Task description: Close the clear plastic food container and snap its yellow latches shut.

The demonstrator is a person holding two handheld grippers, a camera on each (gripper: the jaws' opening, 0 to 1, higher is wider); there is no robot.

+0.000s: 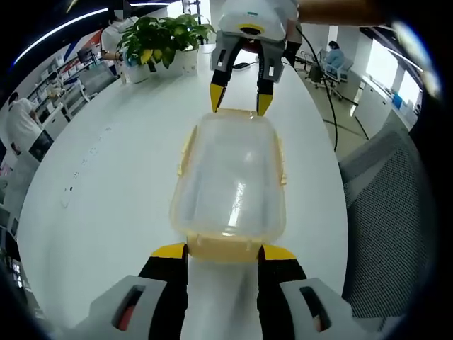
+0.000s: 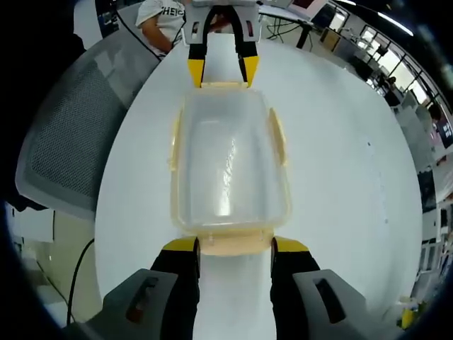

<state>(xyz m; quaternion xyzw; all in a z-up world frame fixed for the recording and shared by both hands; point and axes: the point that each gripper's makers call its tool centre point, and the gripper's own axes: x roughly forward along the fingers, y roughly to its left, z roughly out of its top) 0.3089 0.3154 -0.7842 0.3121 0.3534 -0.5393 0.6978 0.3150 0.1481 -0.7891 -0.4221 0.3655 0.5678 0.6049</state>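
Sitting lidded, the container (image 1: 230,188) lies between both released claws (image 1: 223,253) (image 2: 233,244).

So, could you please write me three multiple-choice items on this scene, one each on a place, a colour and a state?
1. Where does the container rest?
A. on a chair
B. on the white table
C. on the floor

2. What colour are the latches?
A. yellow
B. blue
C. red

3. How do the left tongs stand?
A. shut on the plant
B. lifted high over the table
C. open, at one end latch

Answers:
1 B, white tabletop shows all round it.
2 A, the end and side flaps are yellow.
3 C, the tips straddle the near latch; the right tongs do so at the other end.
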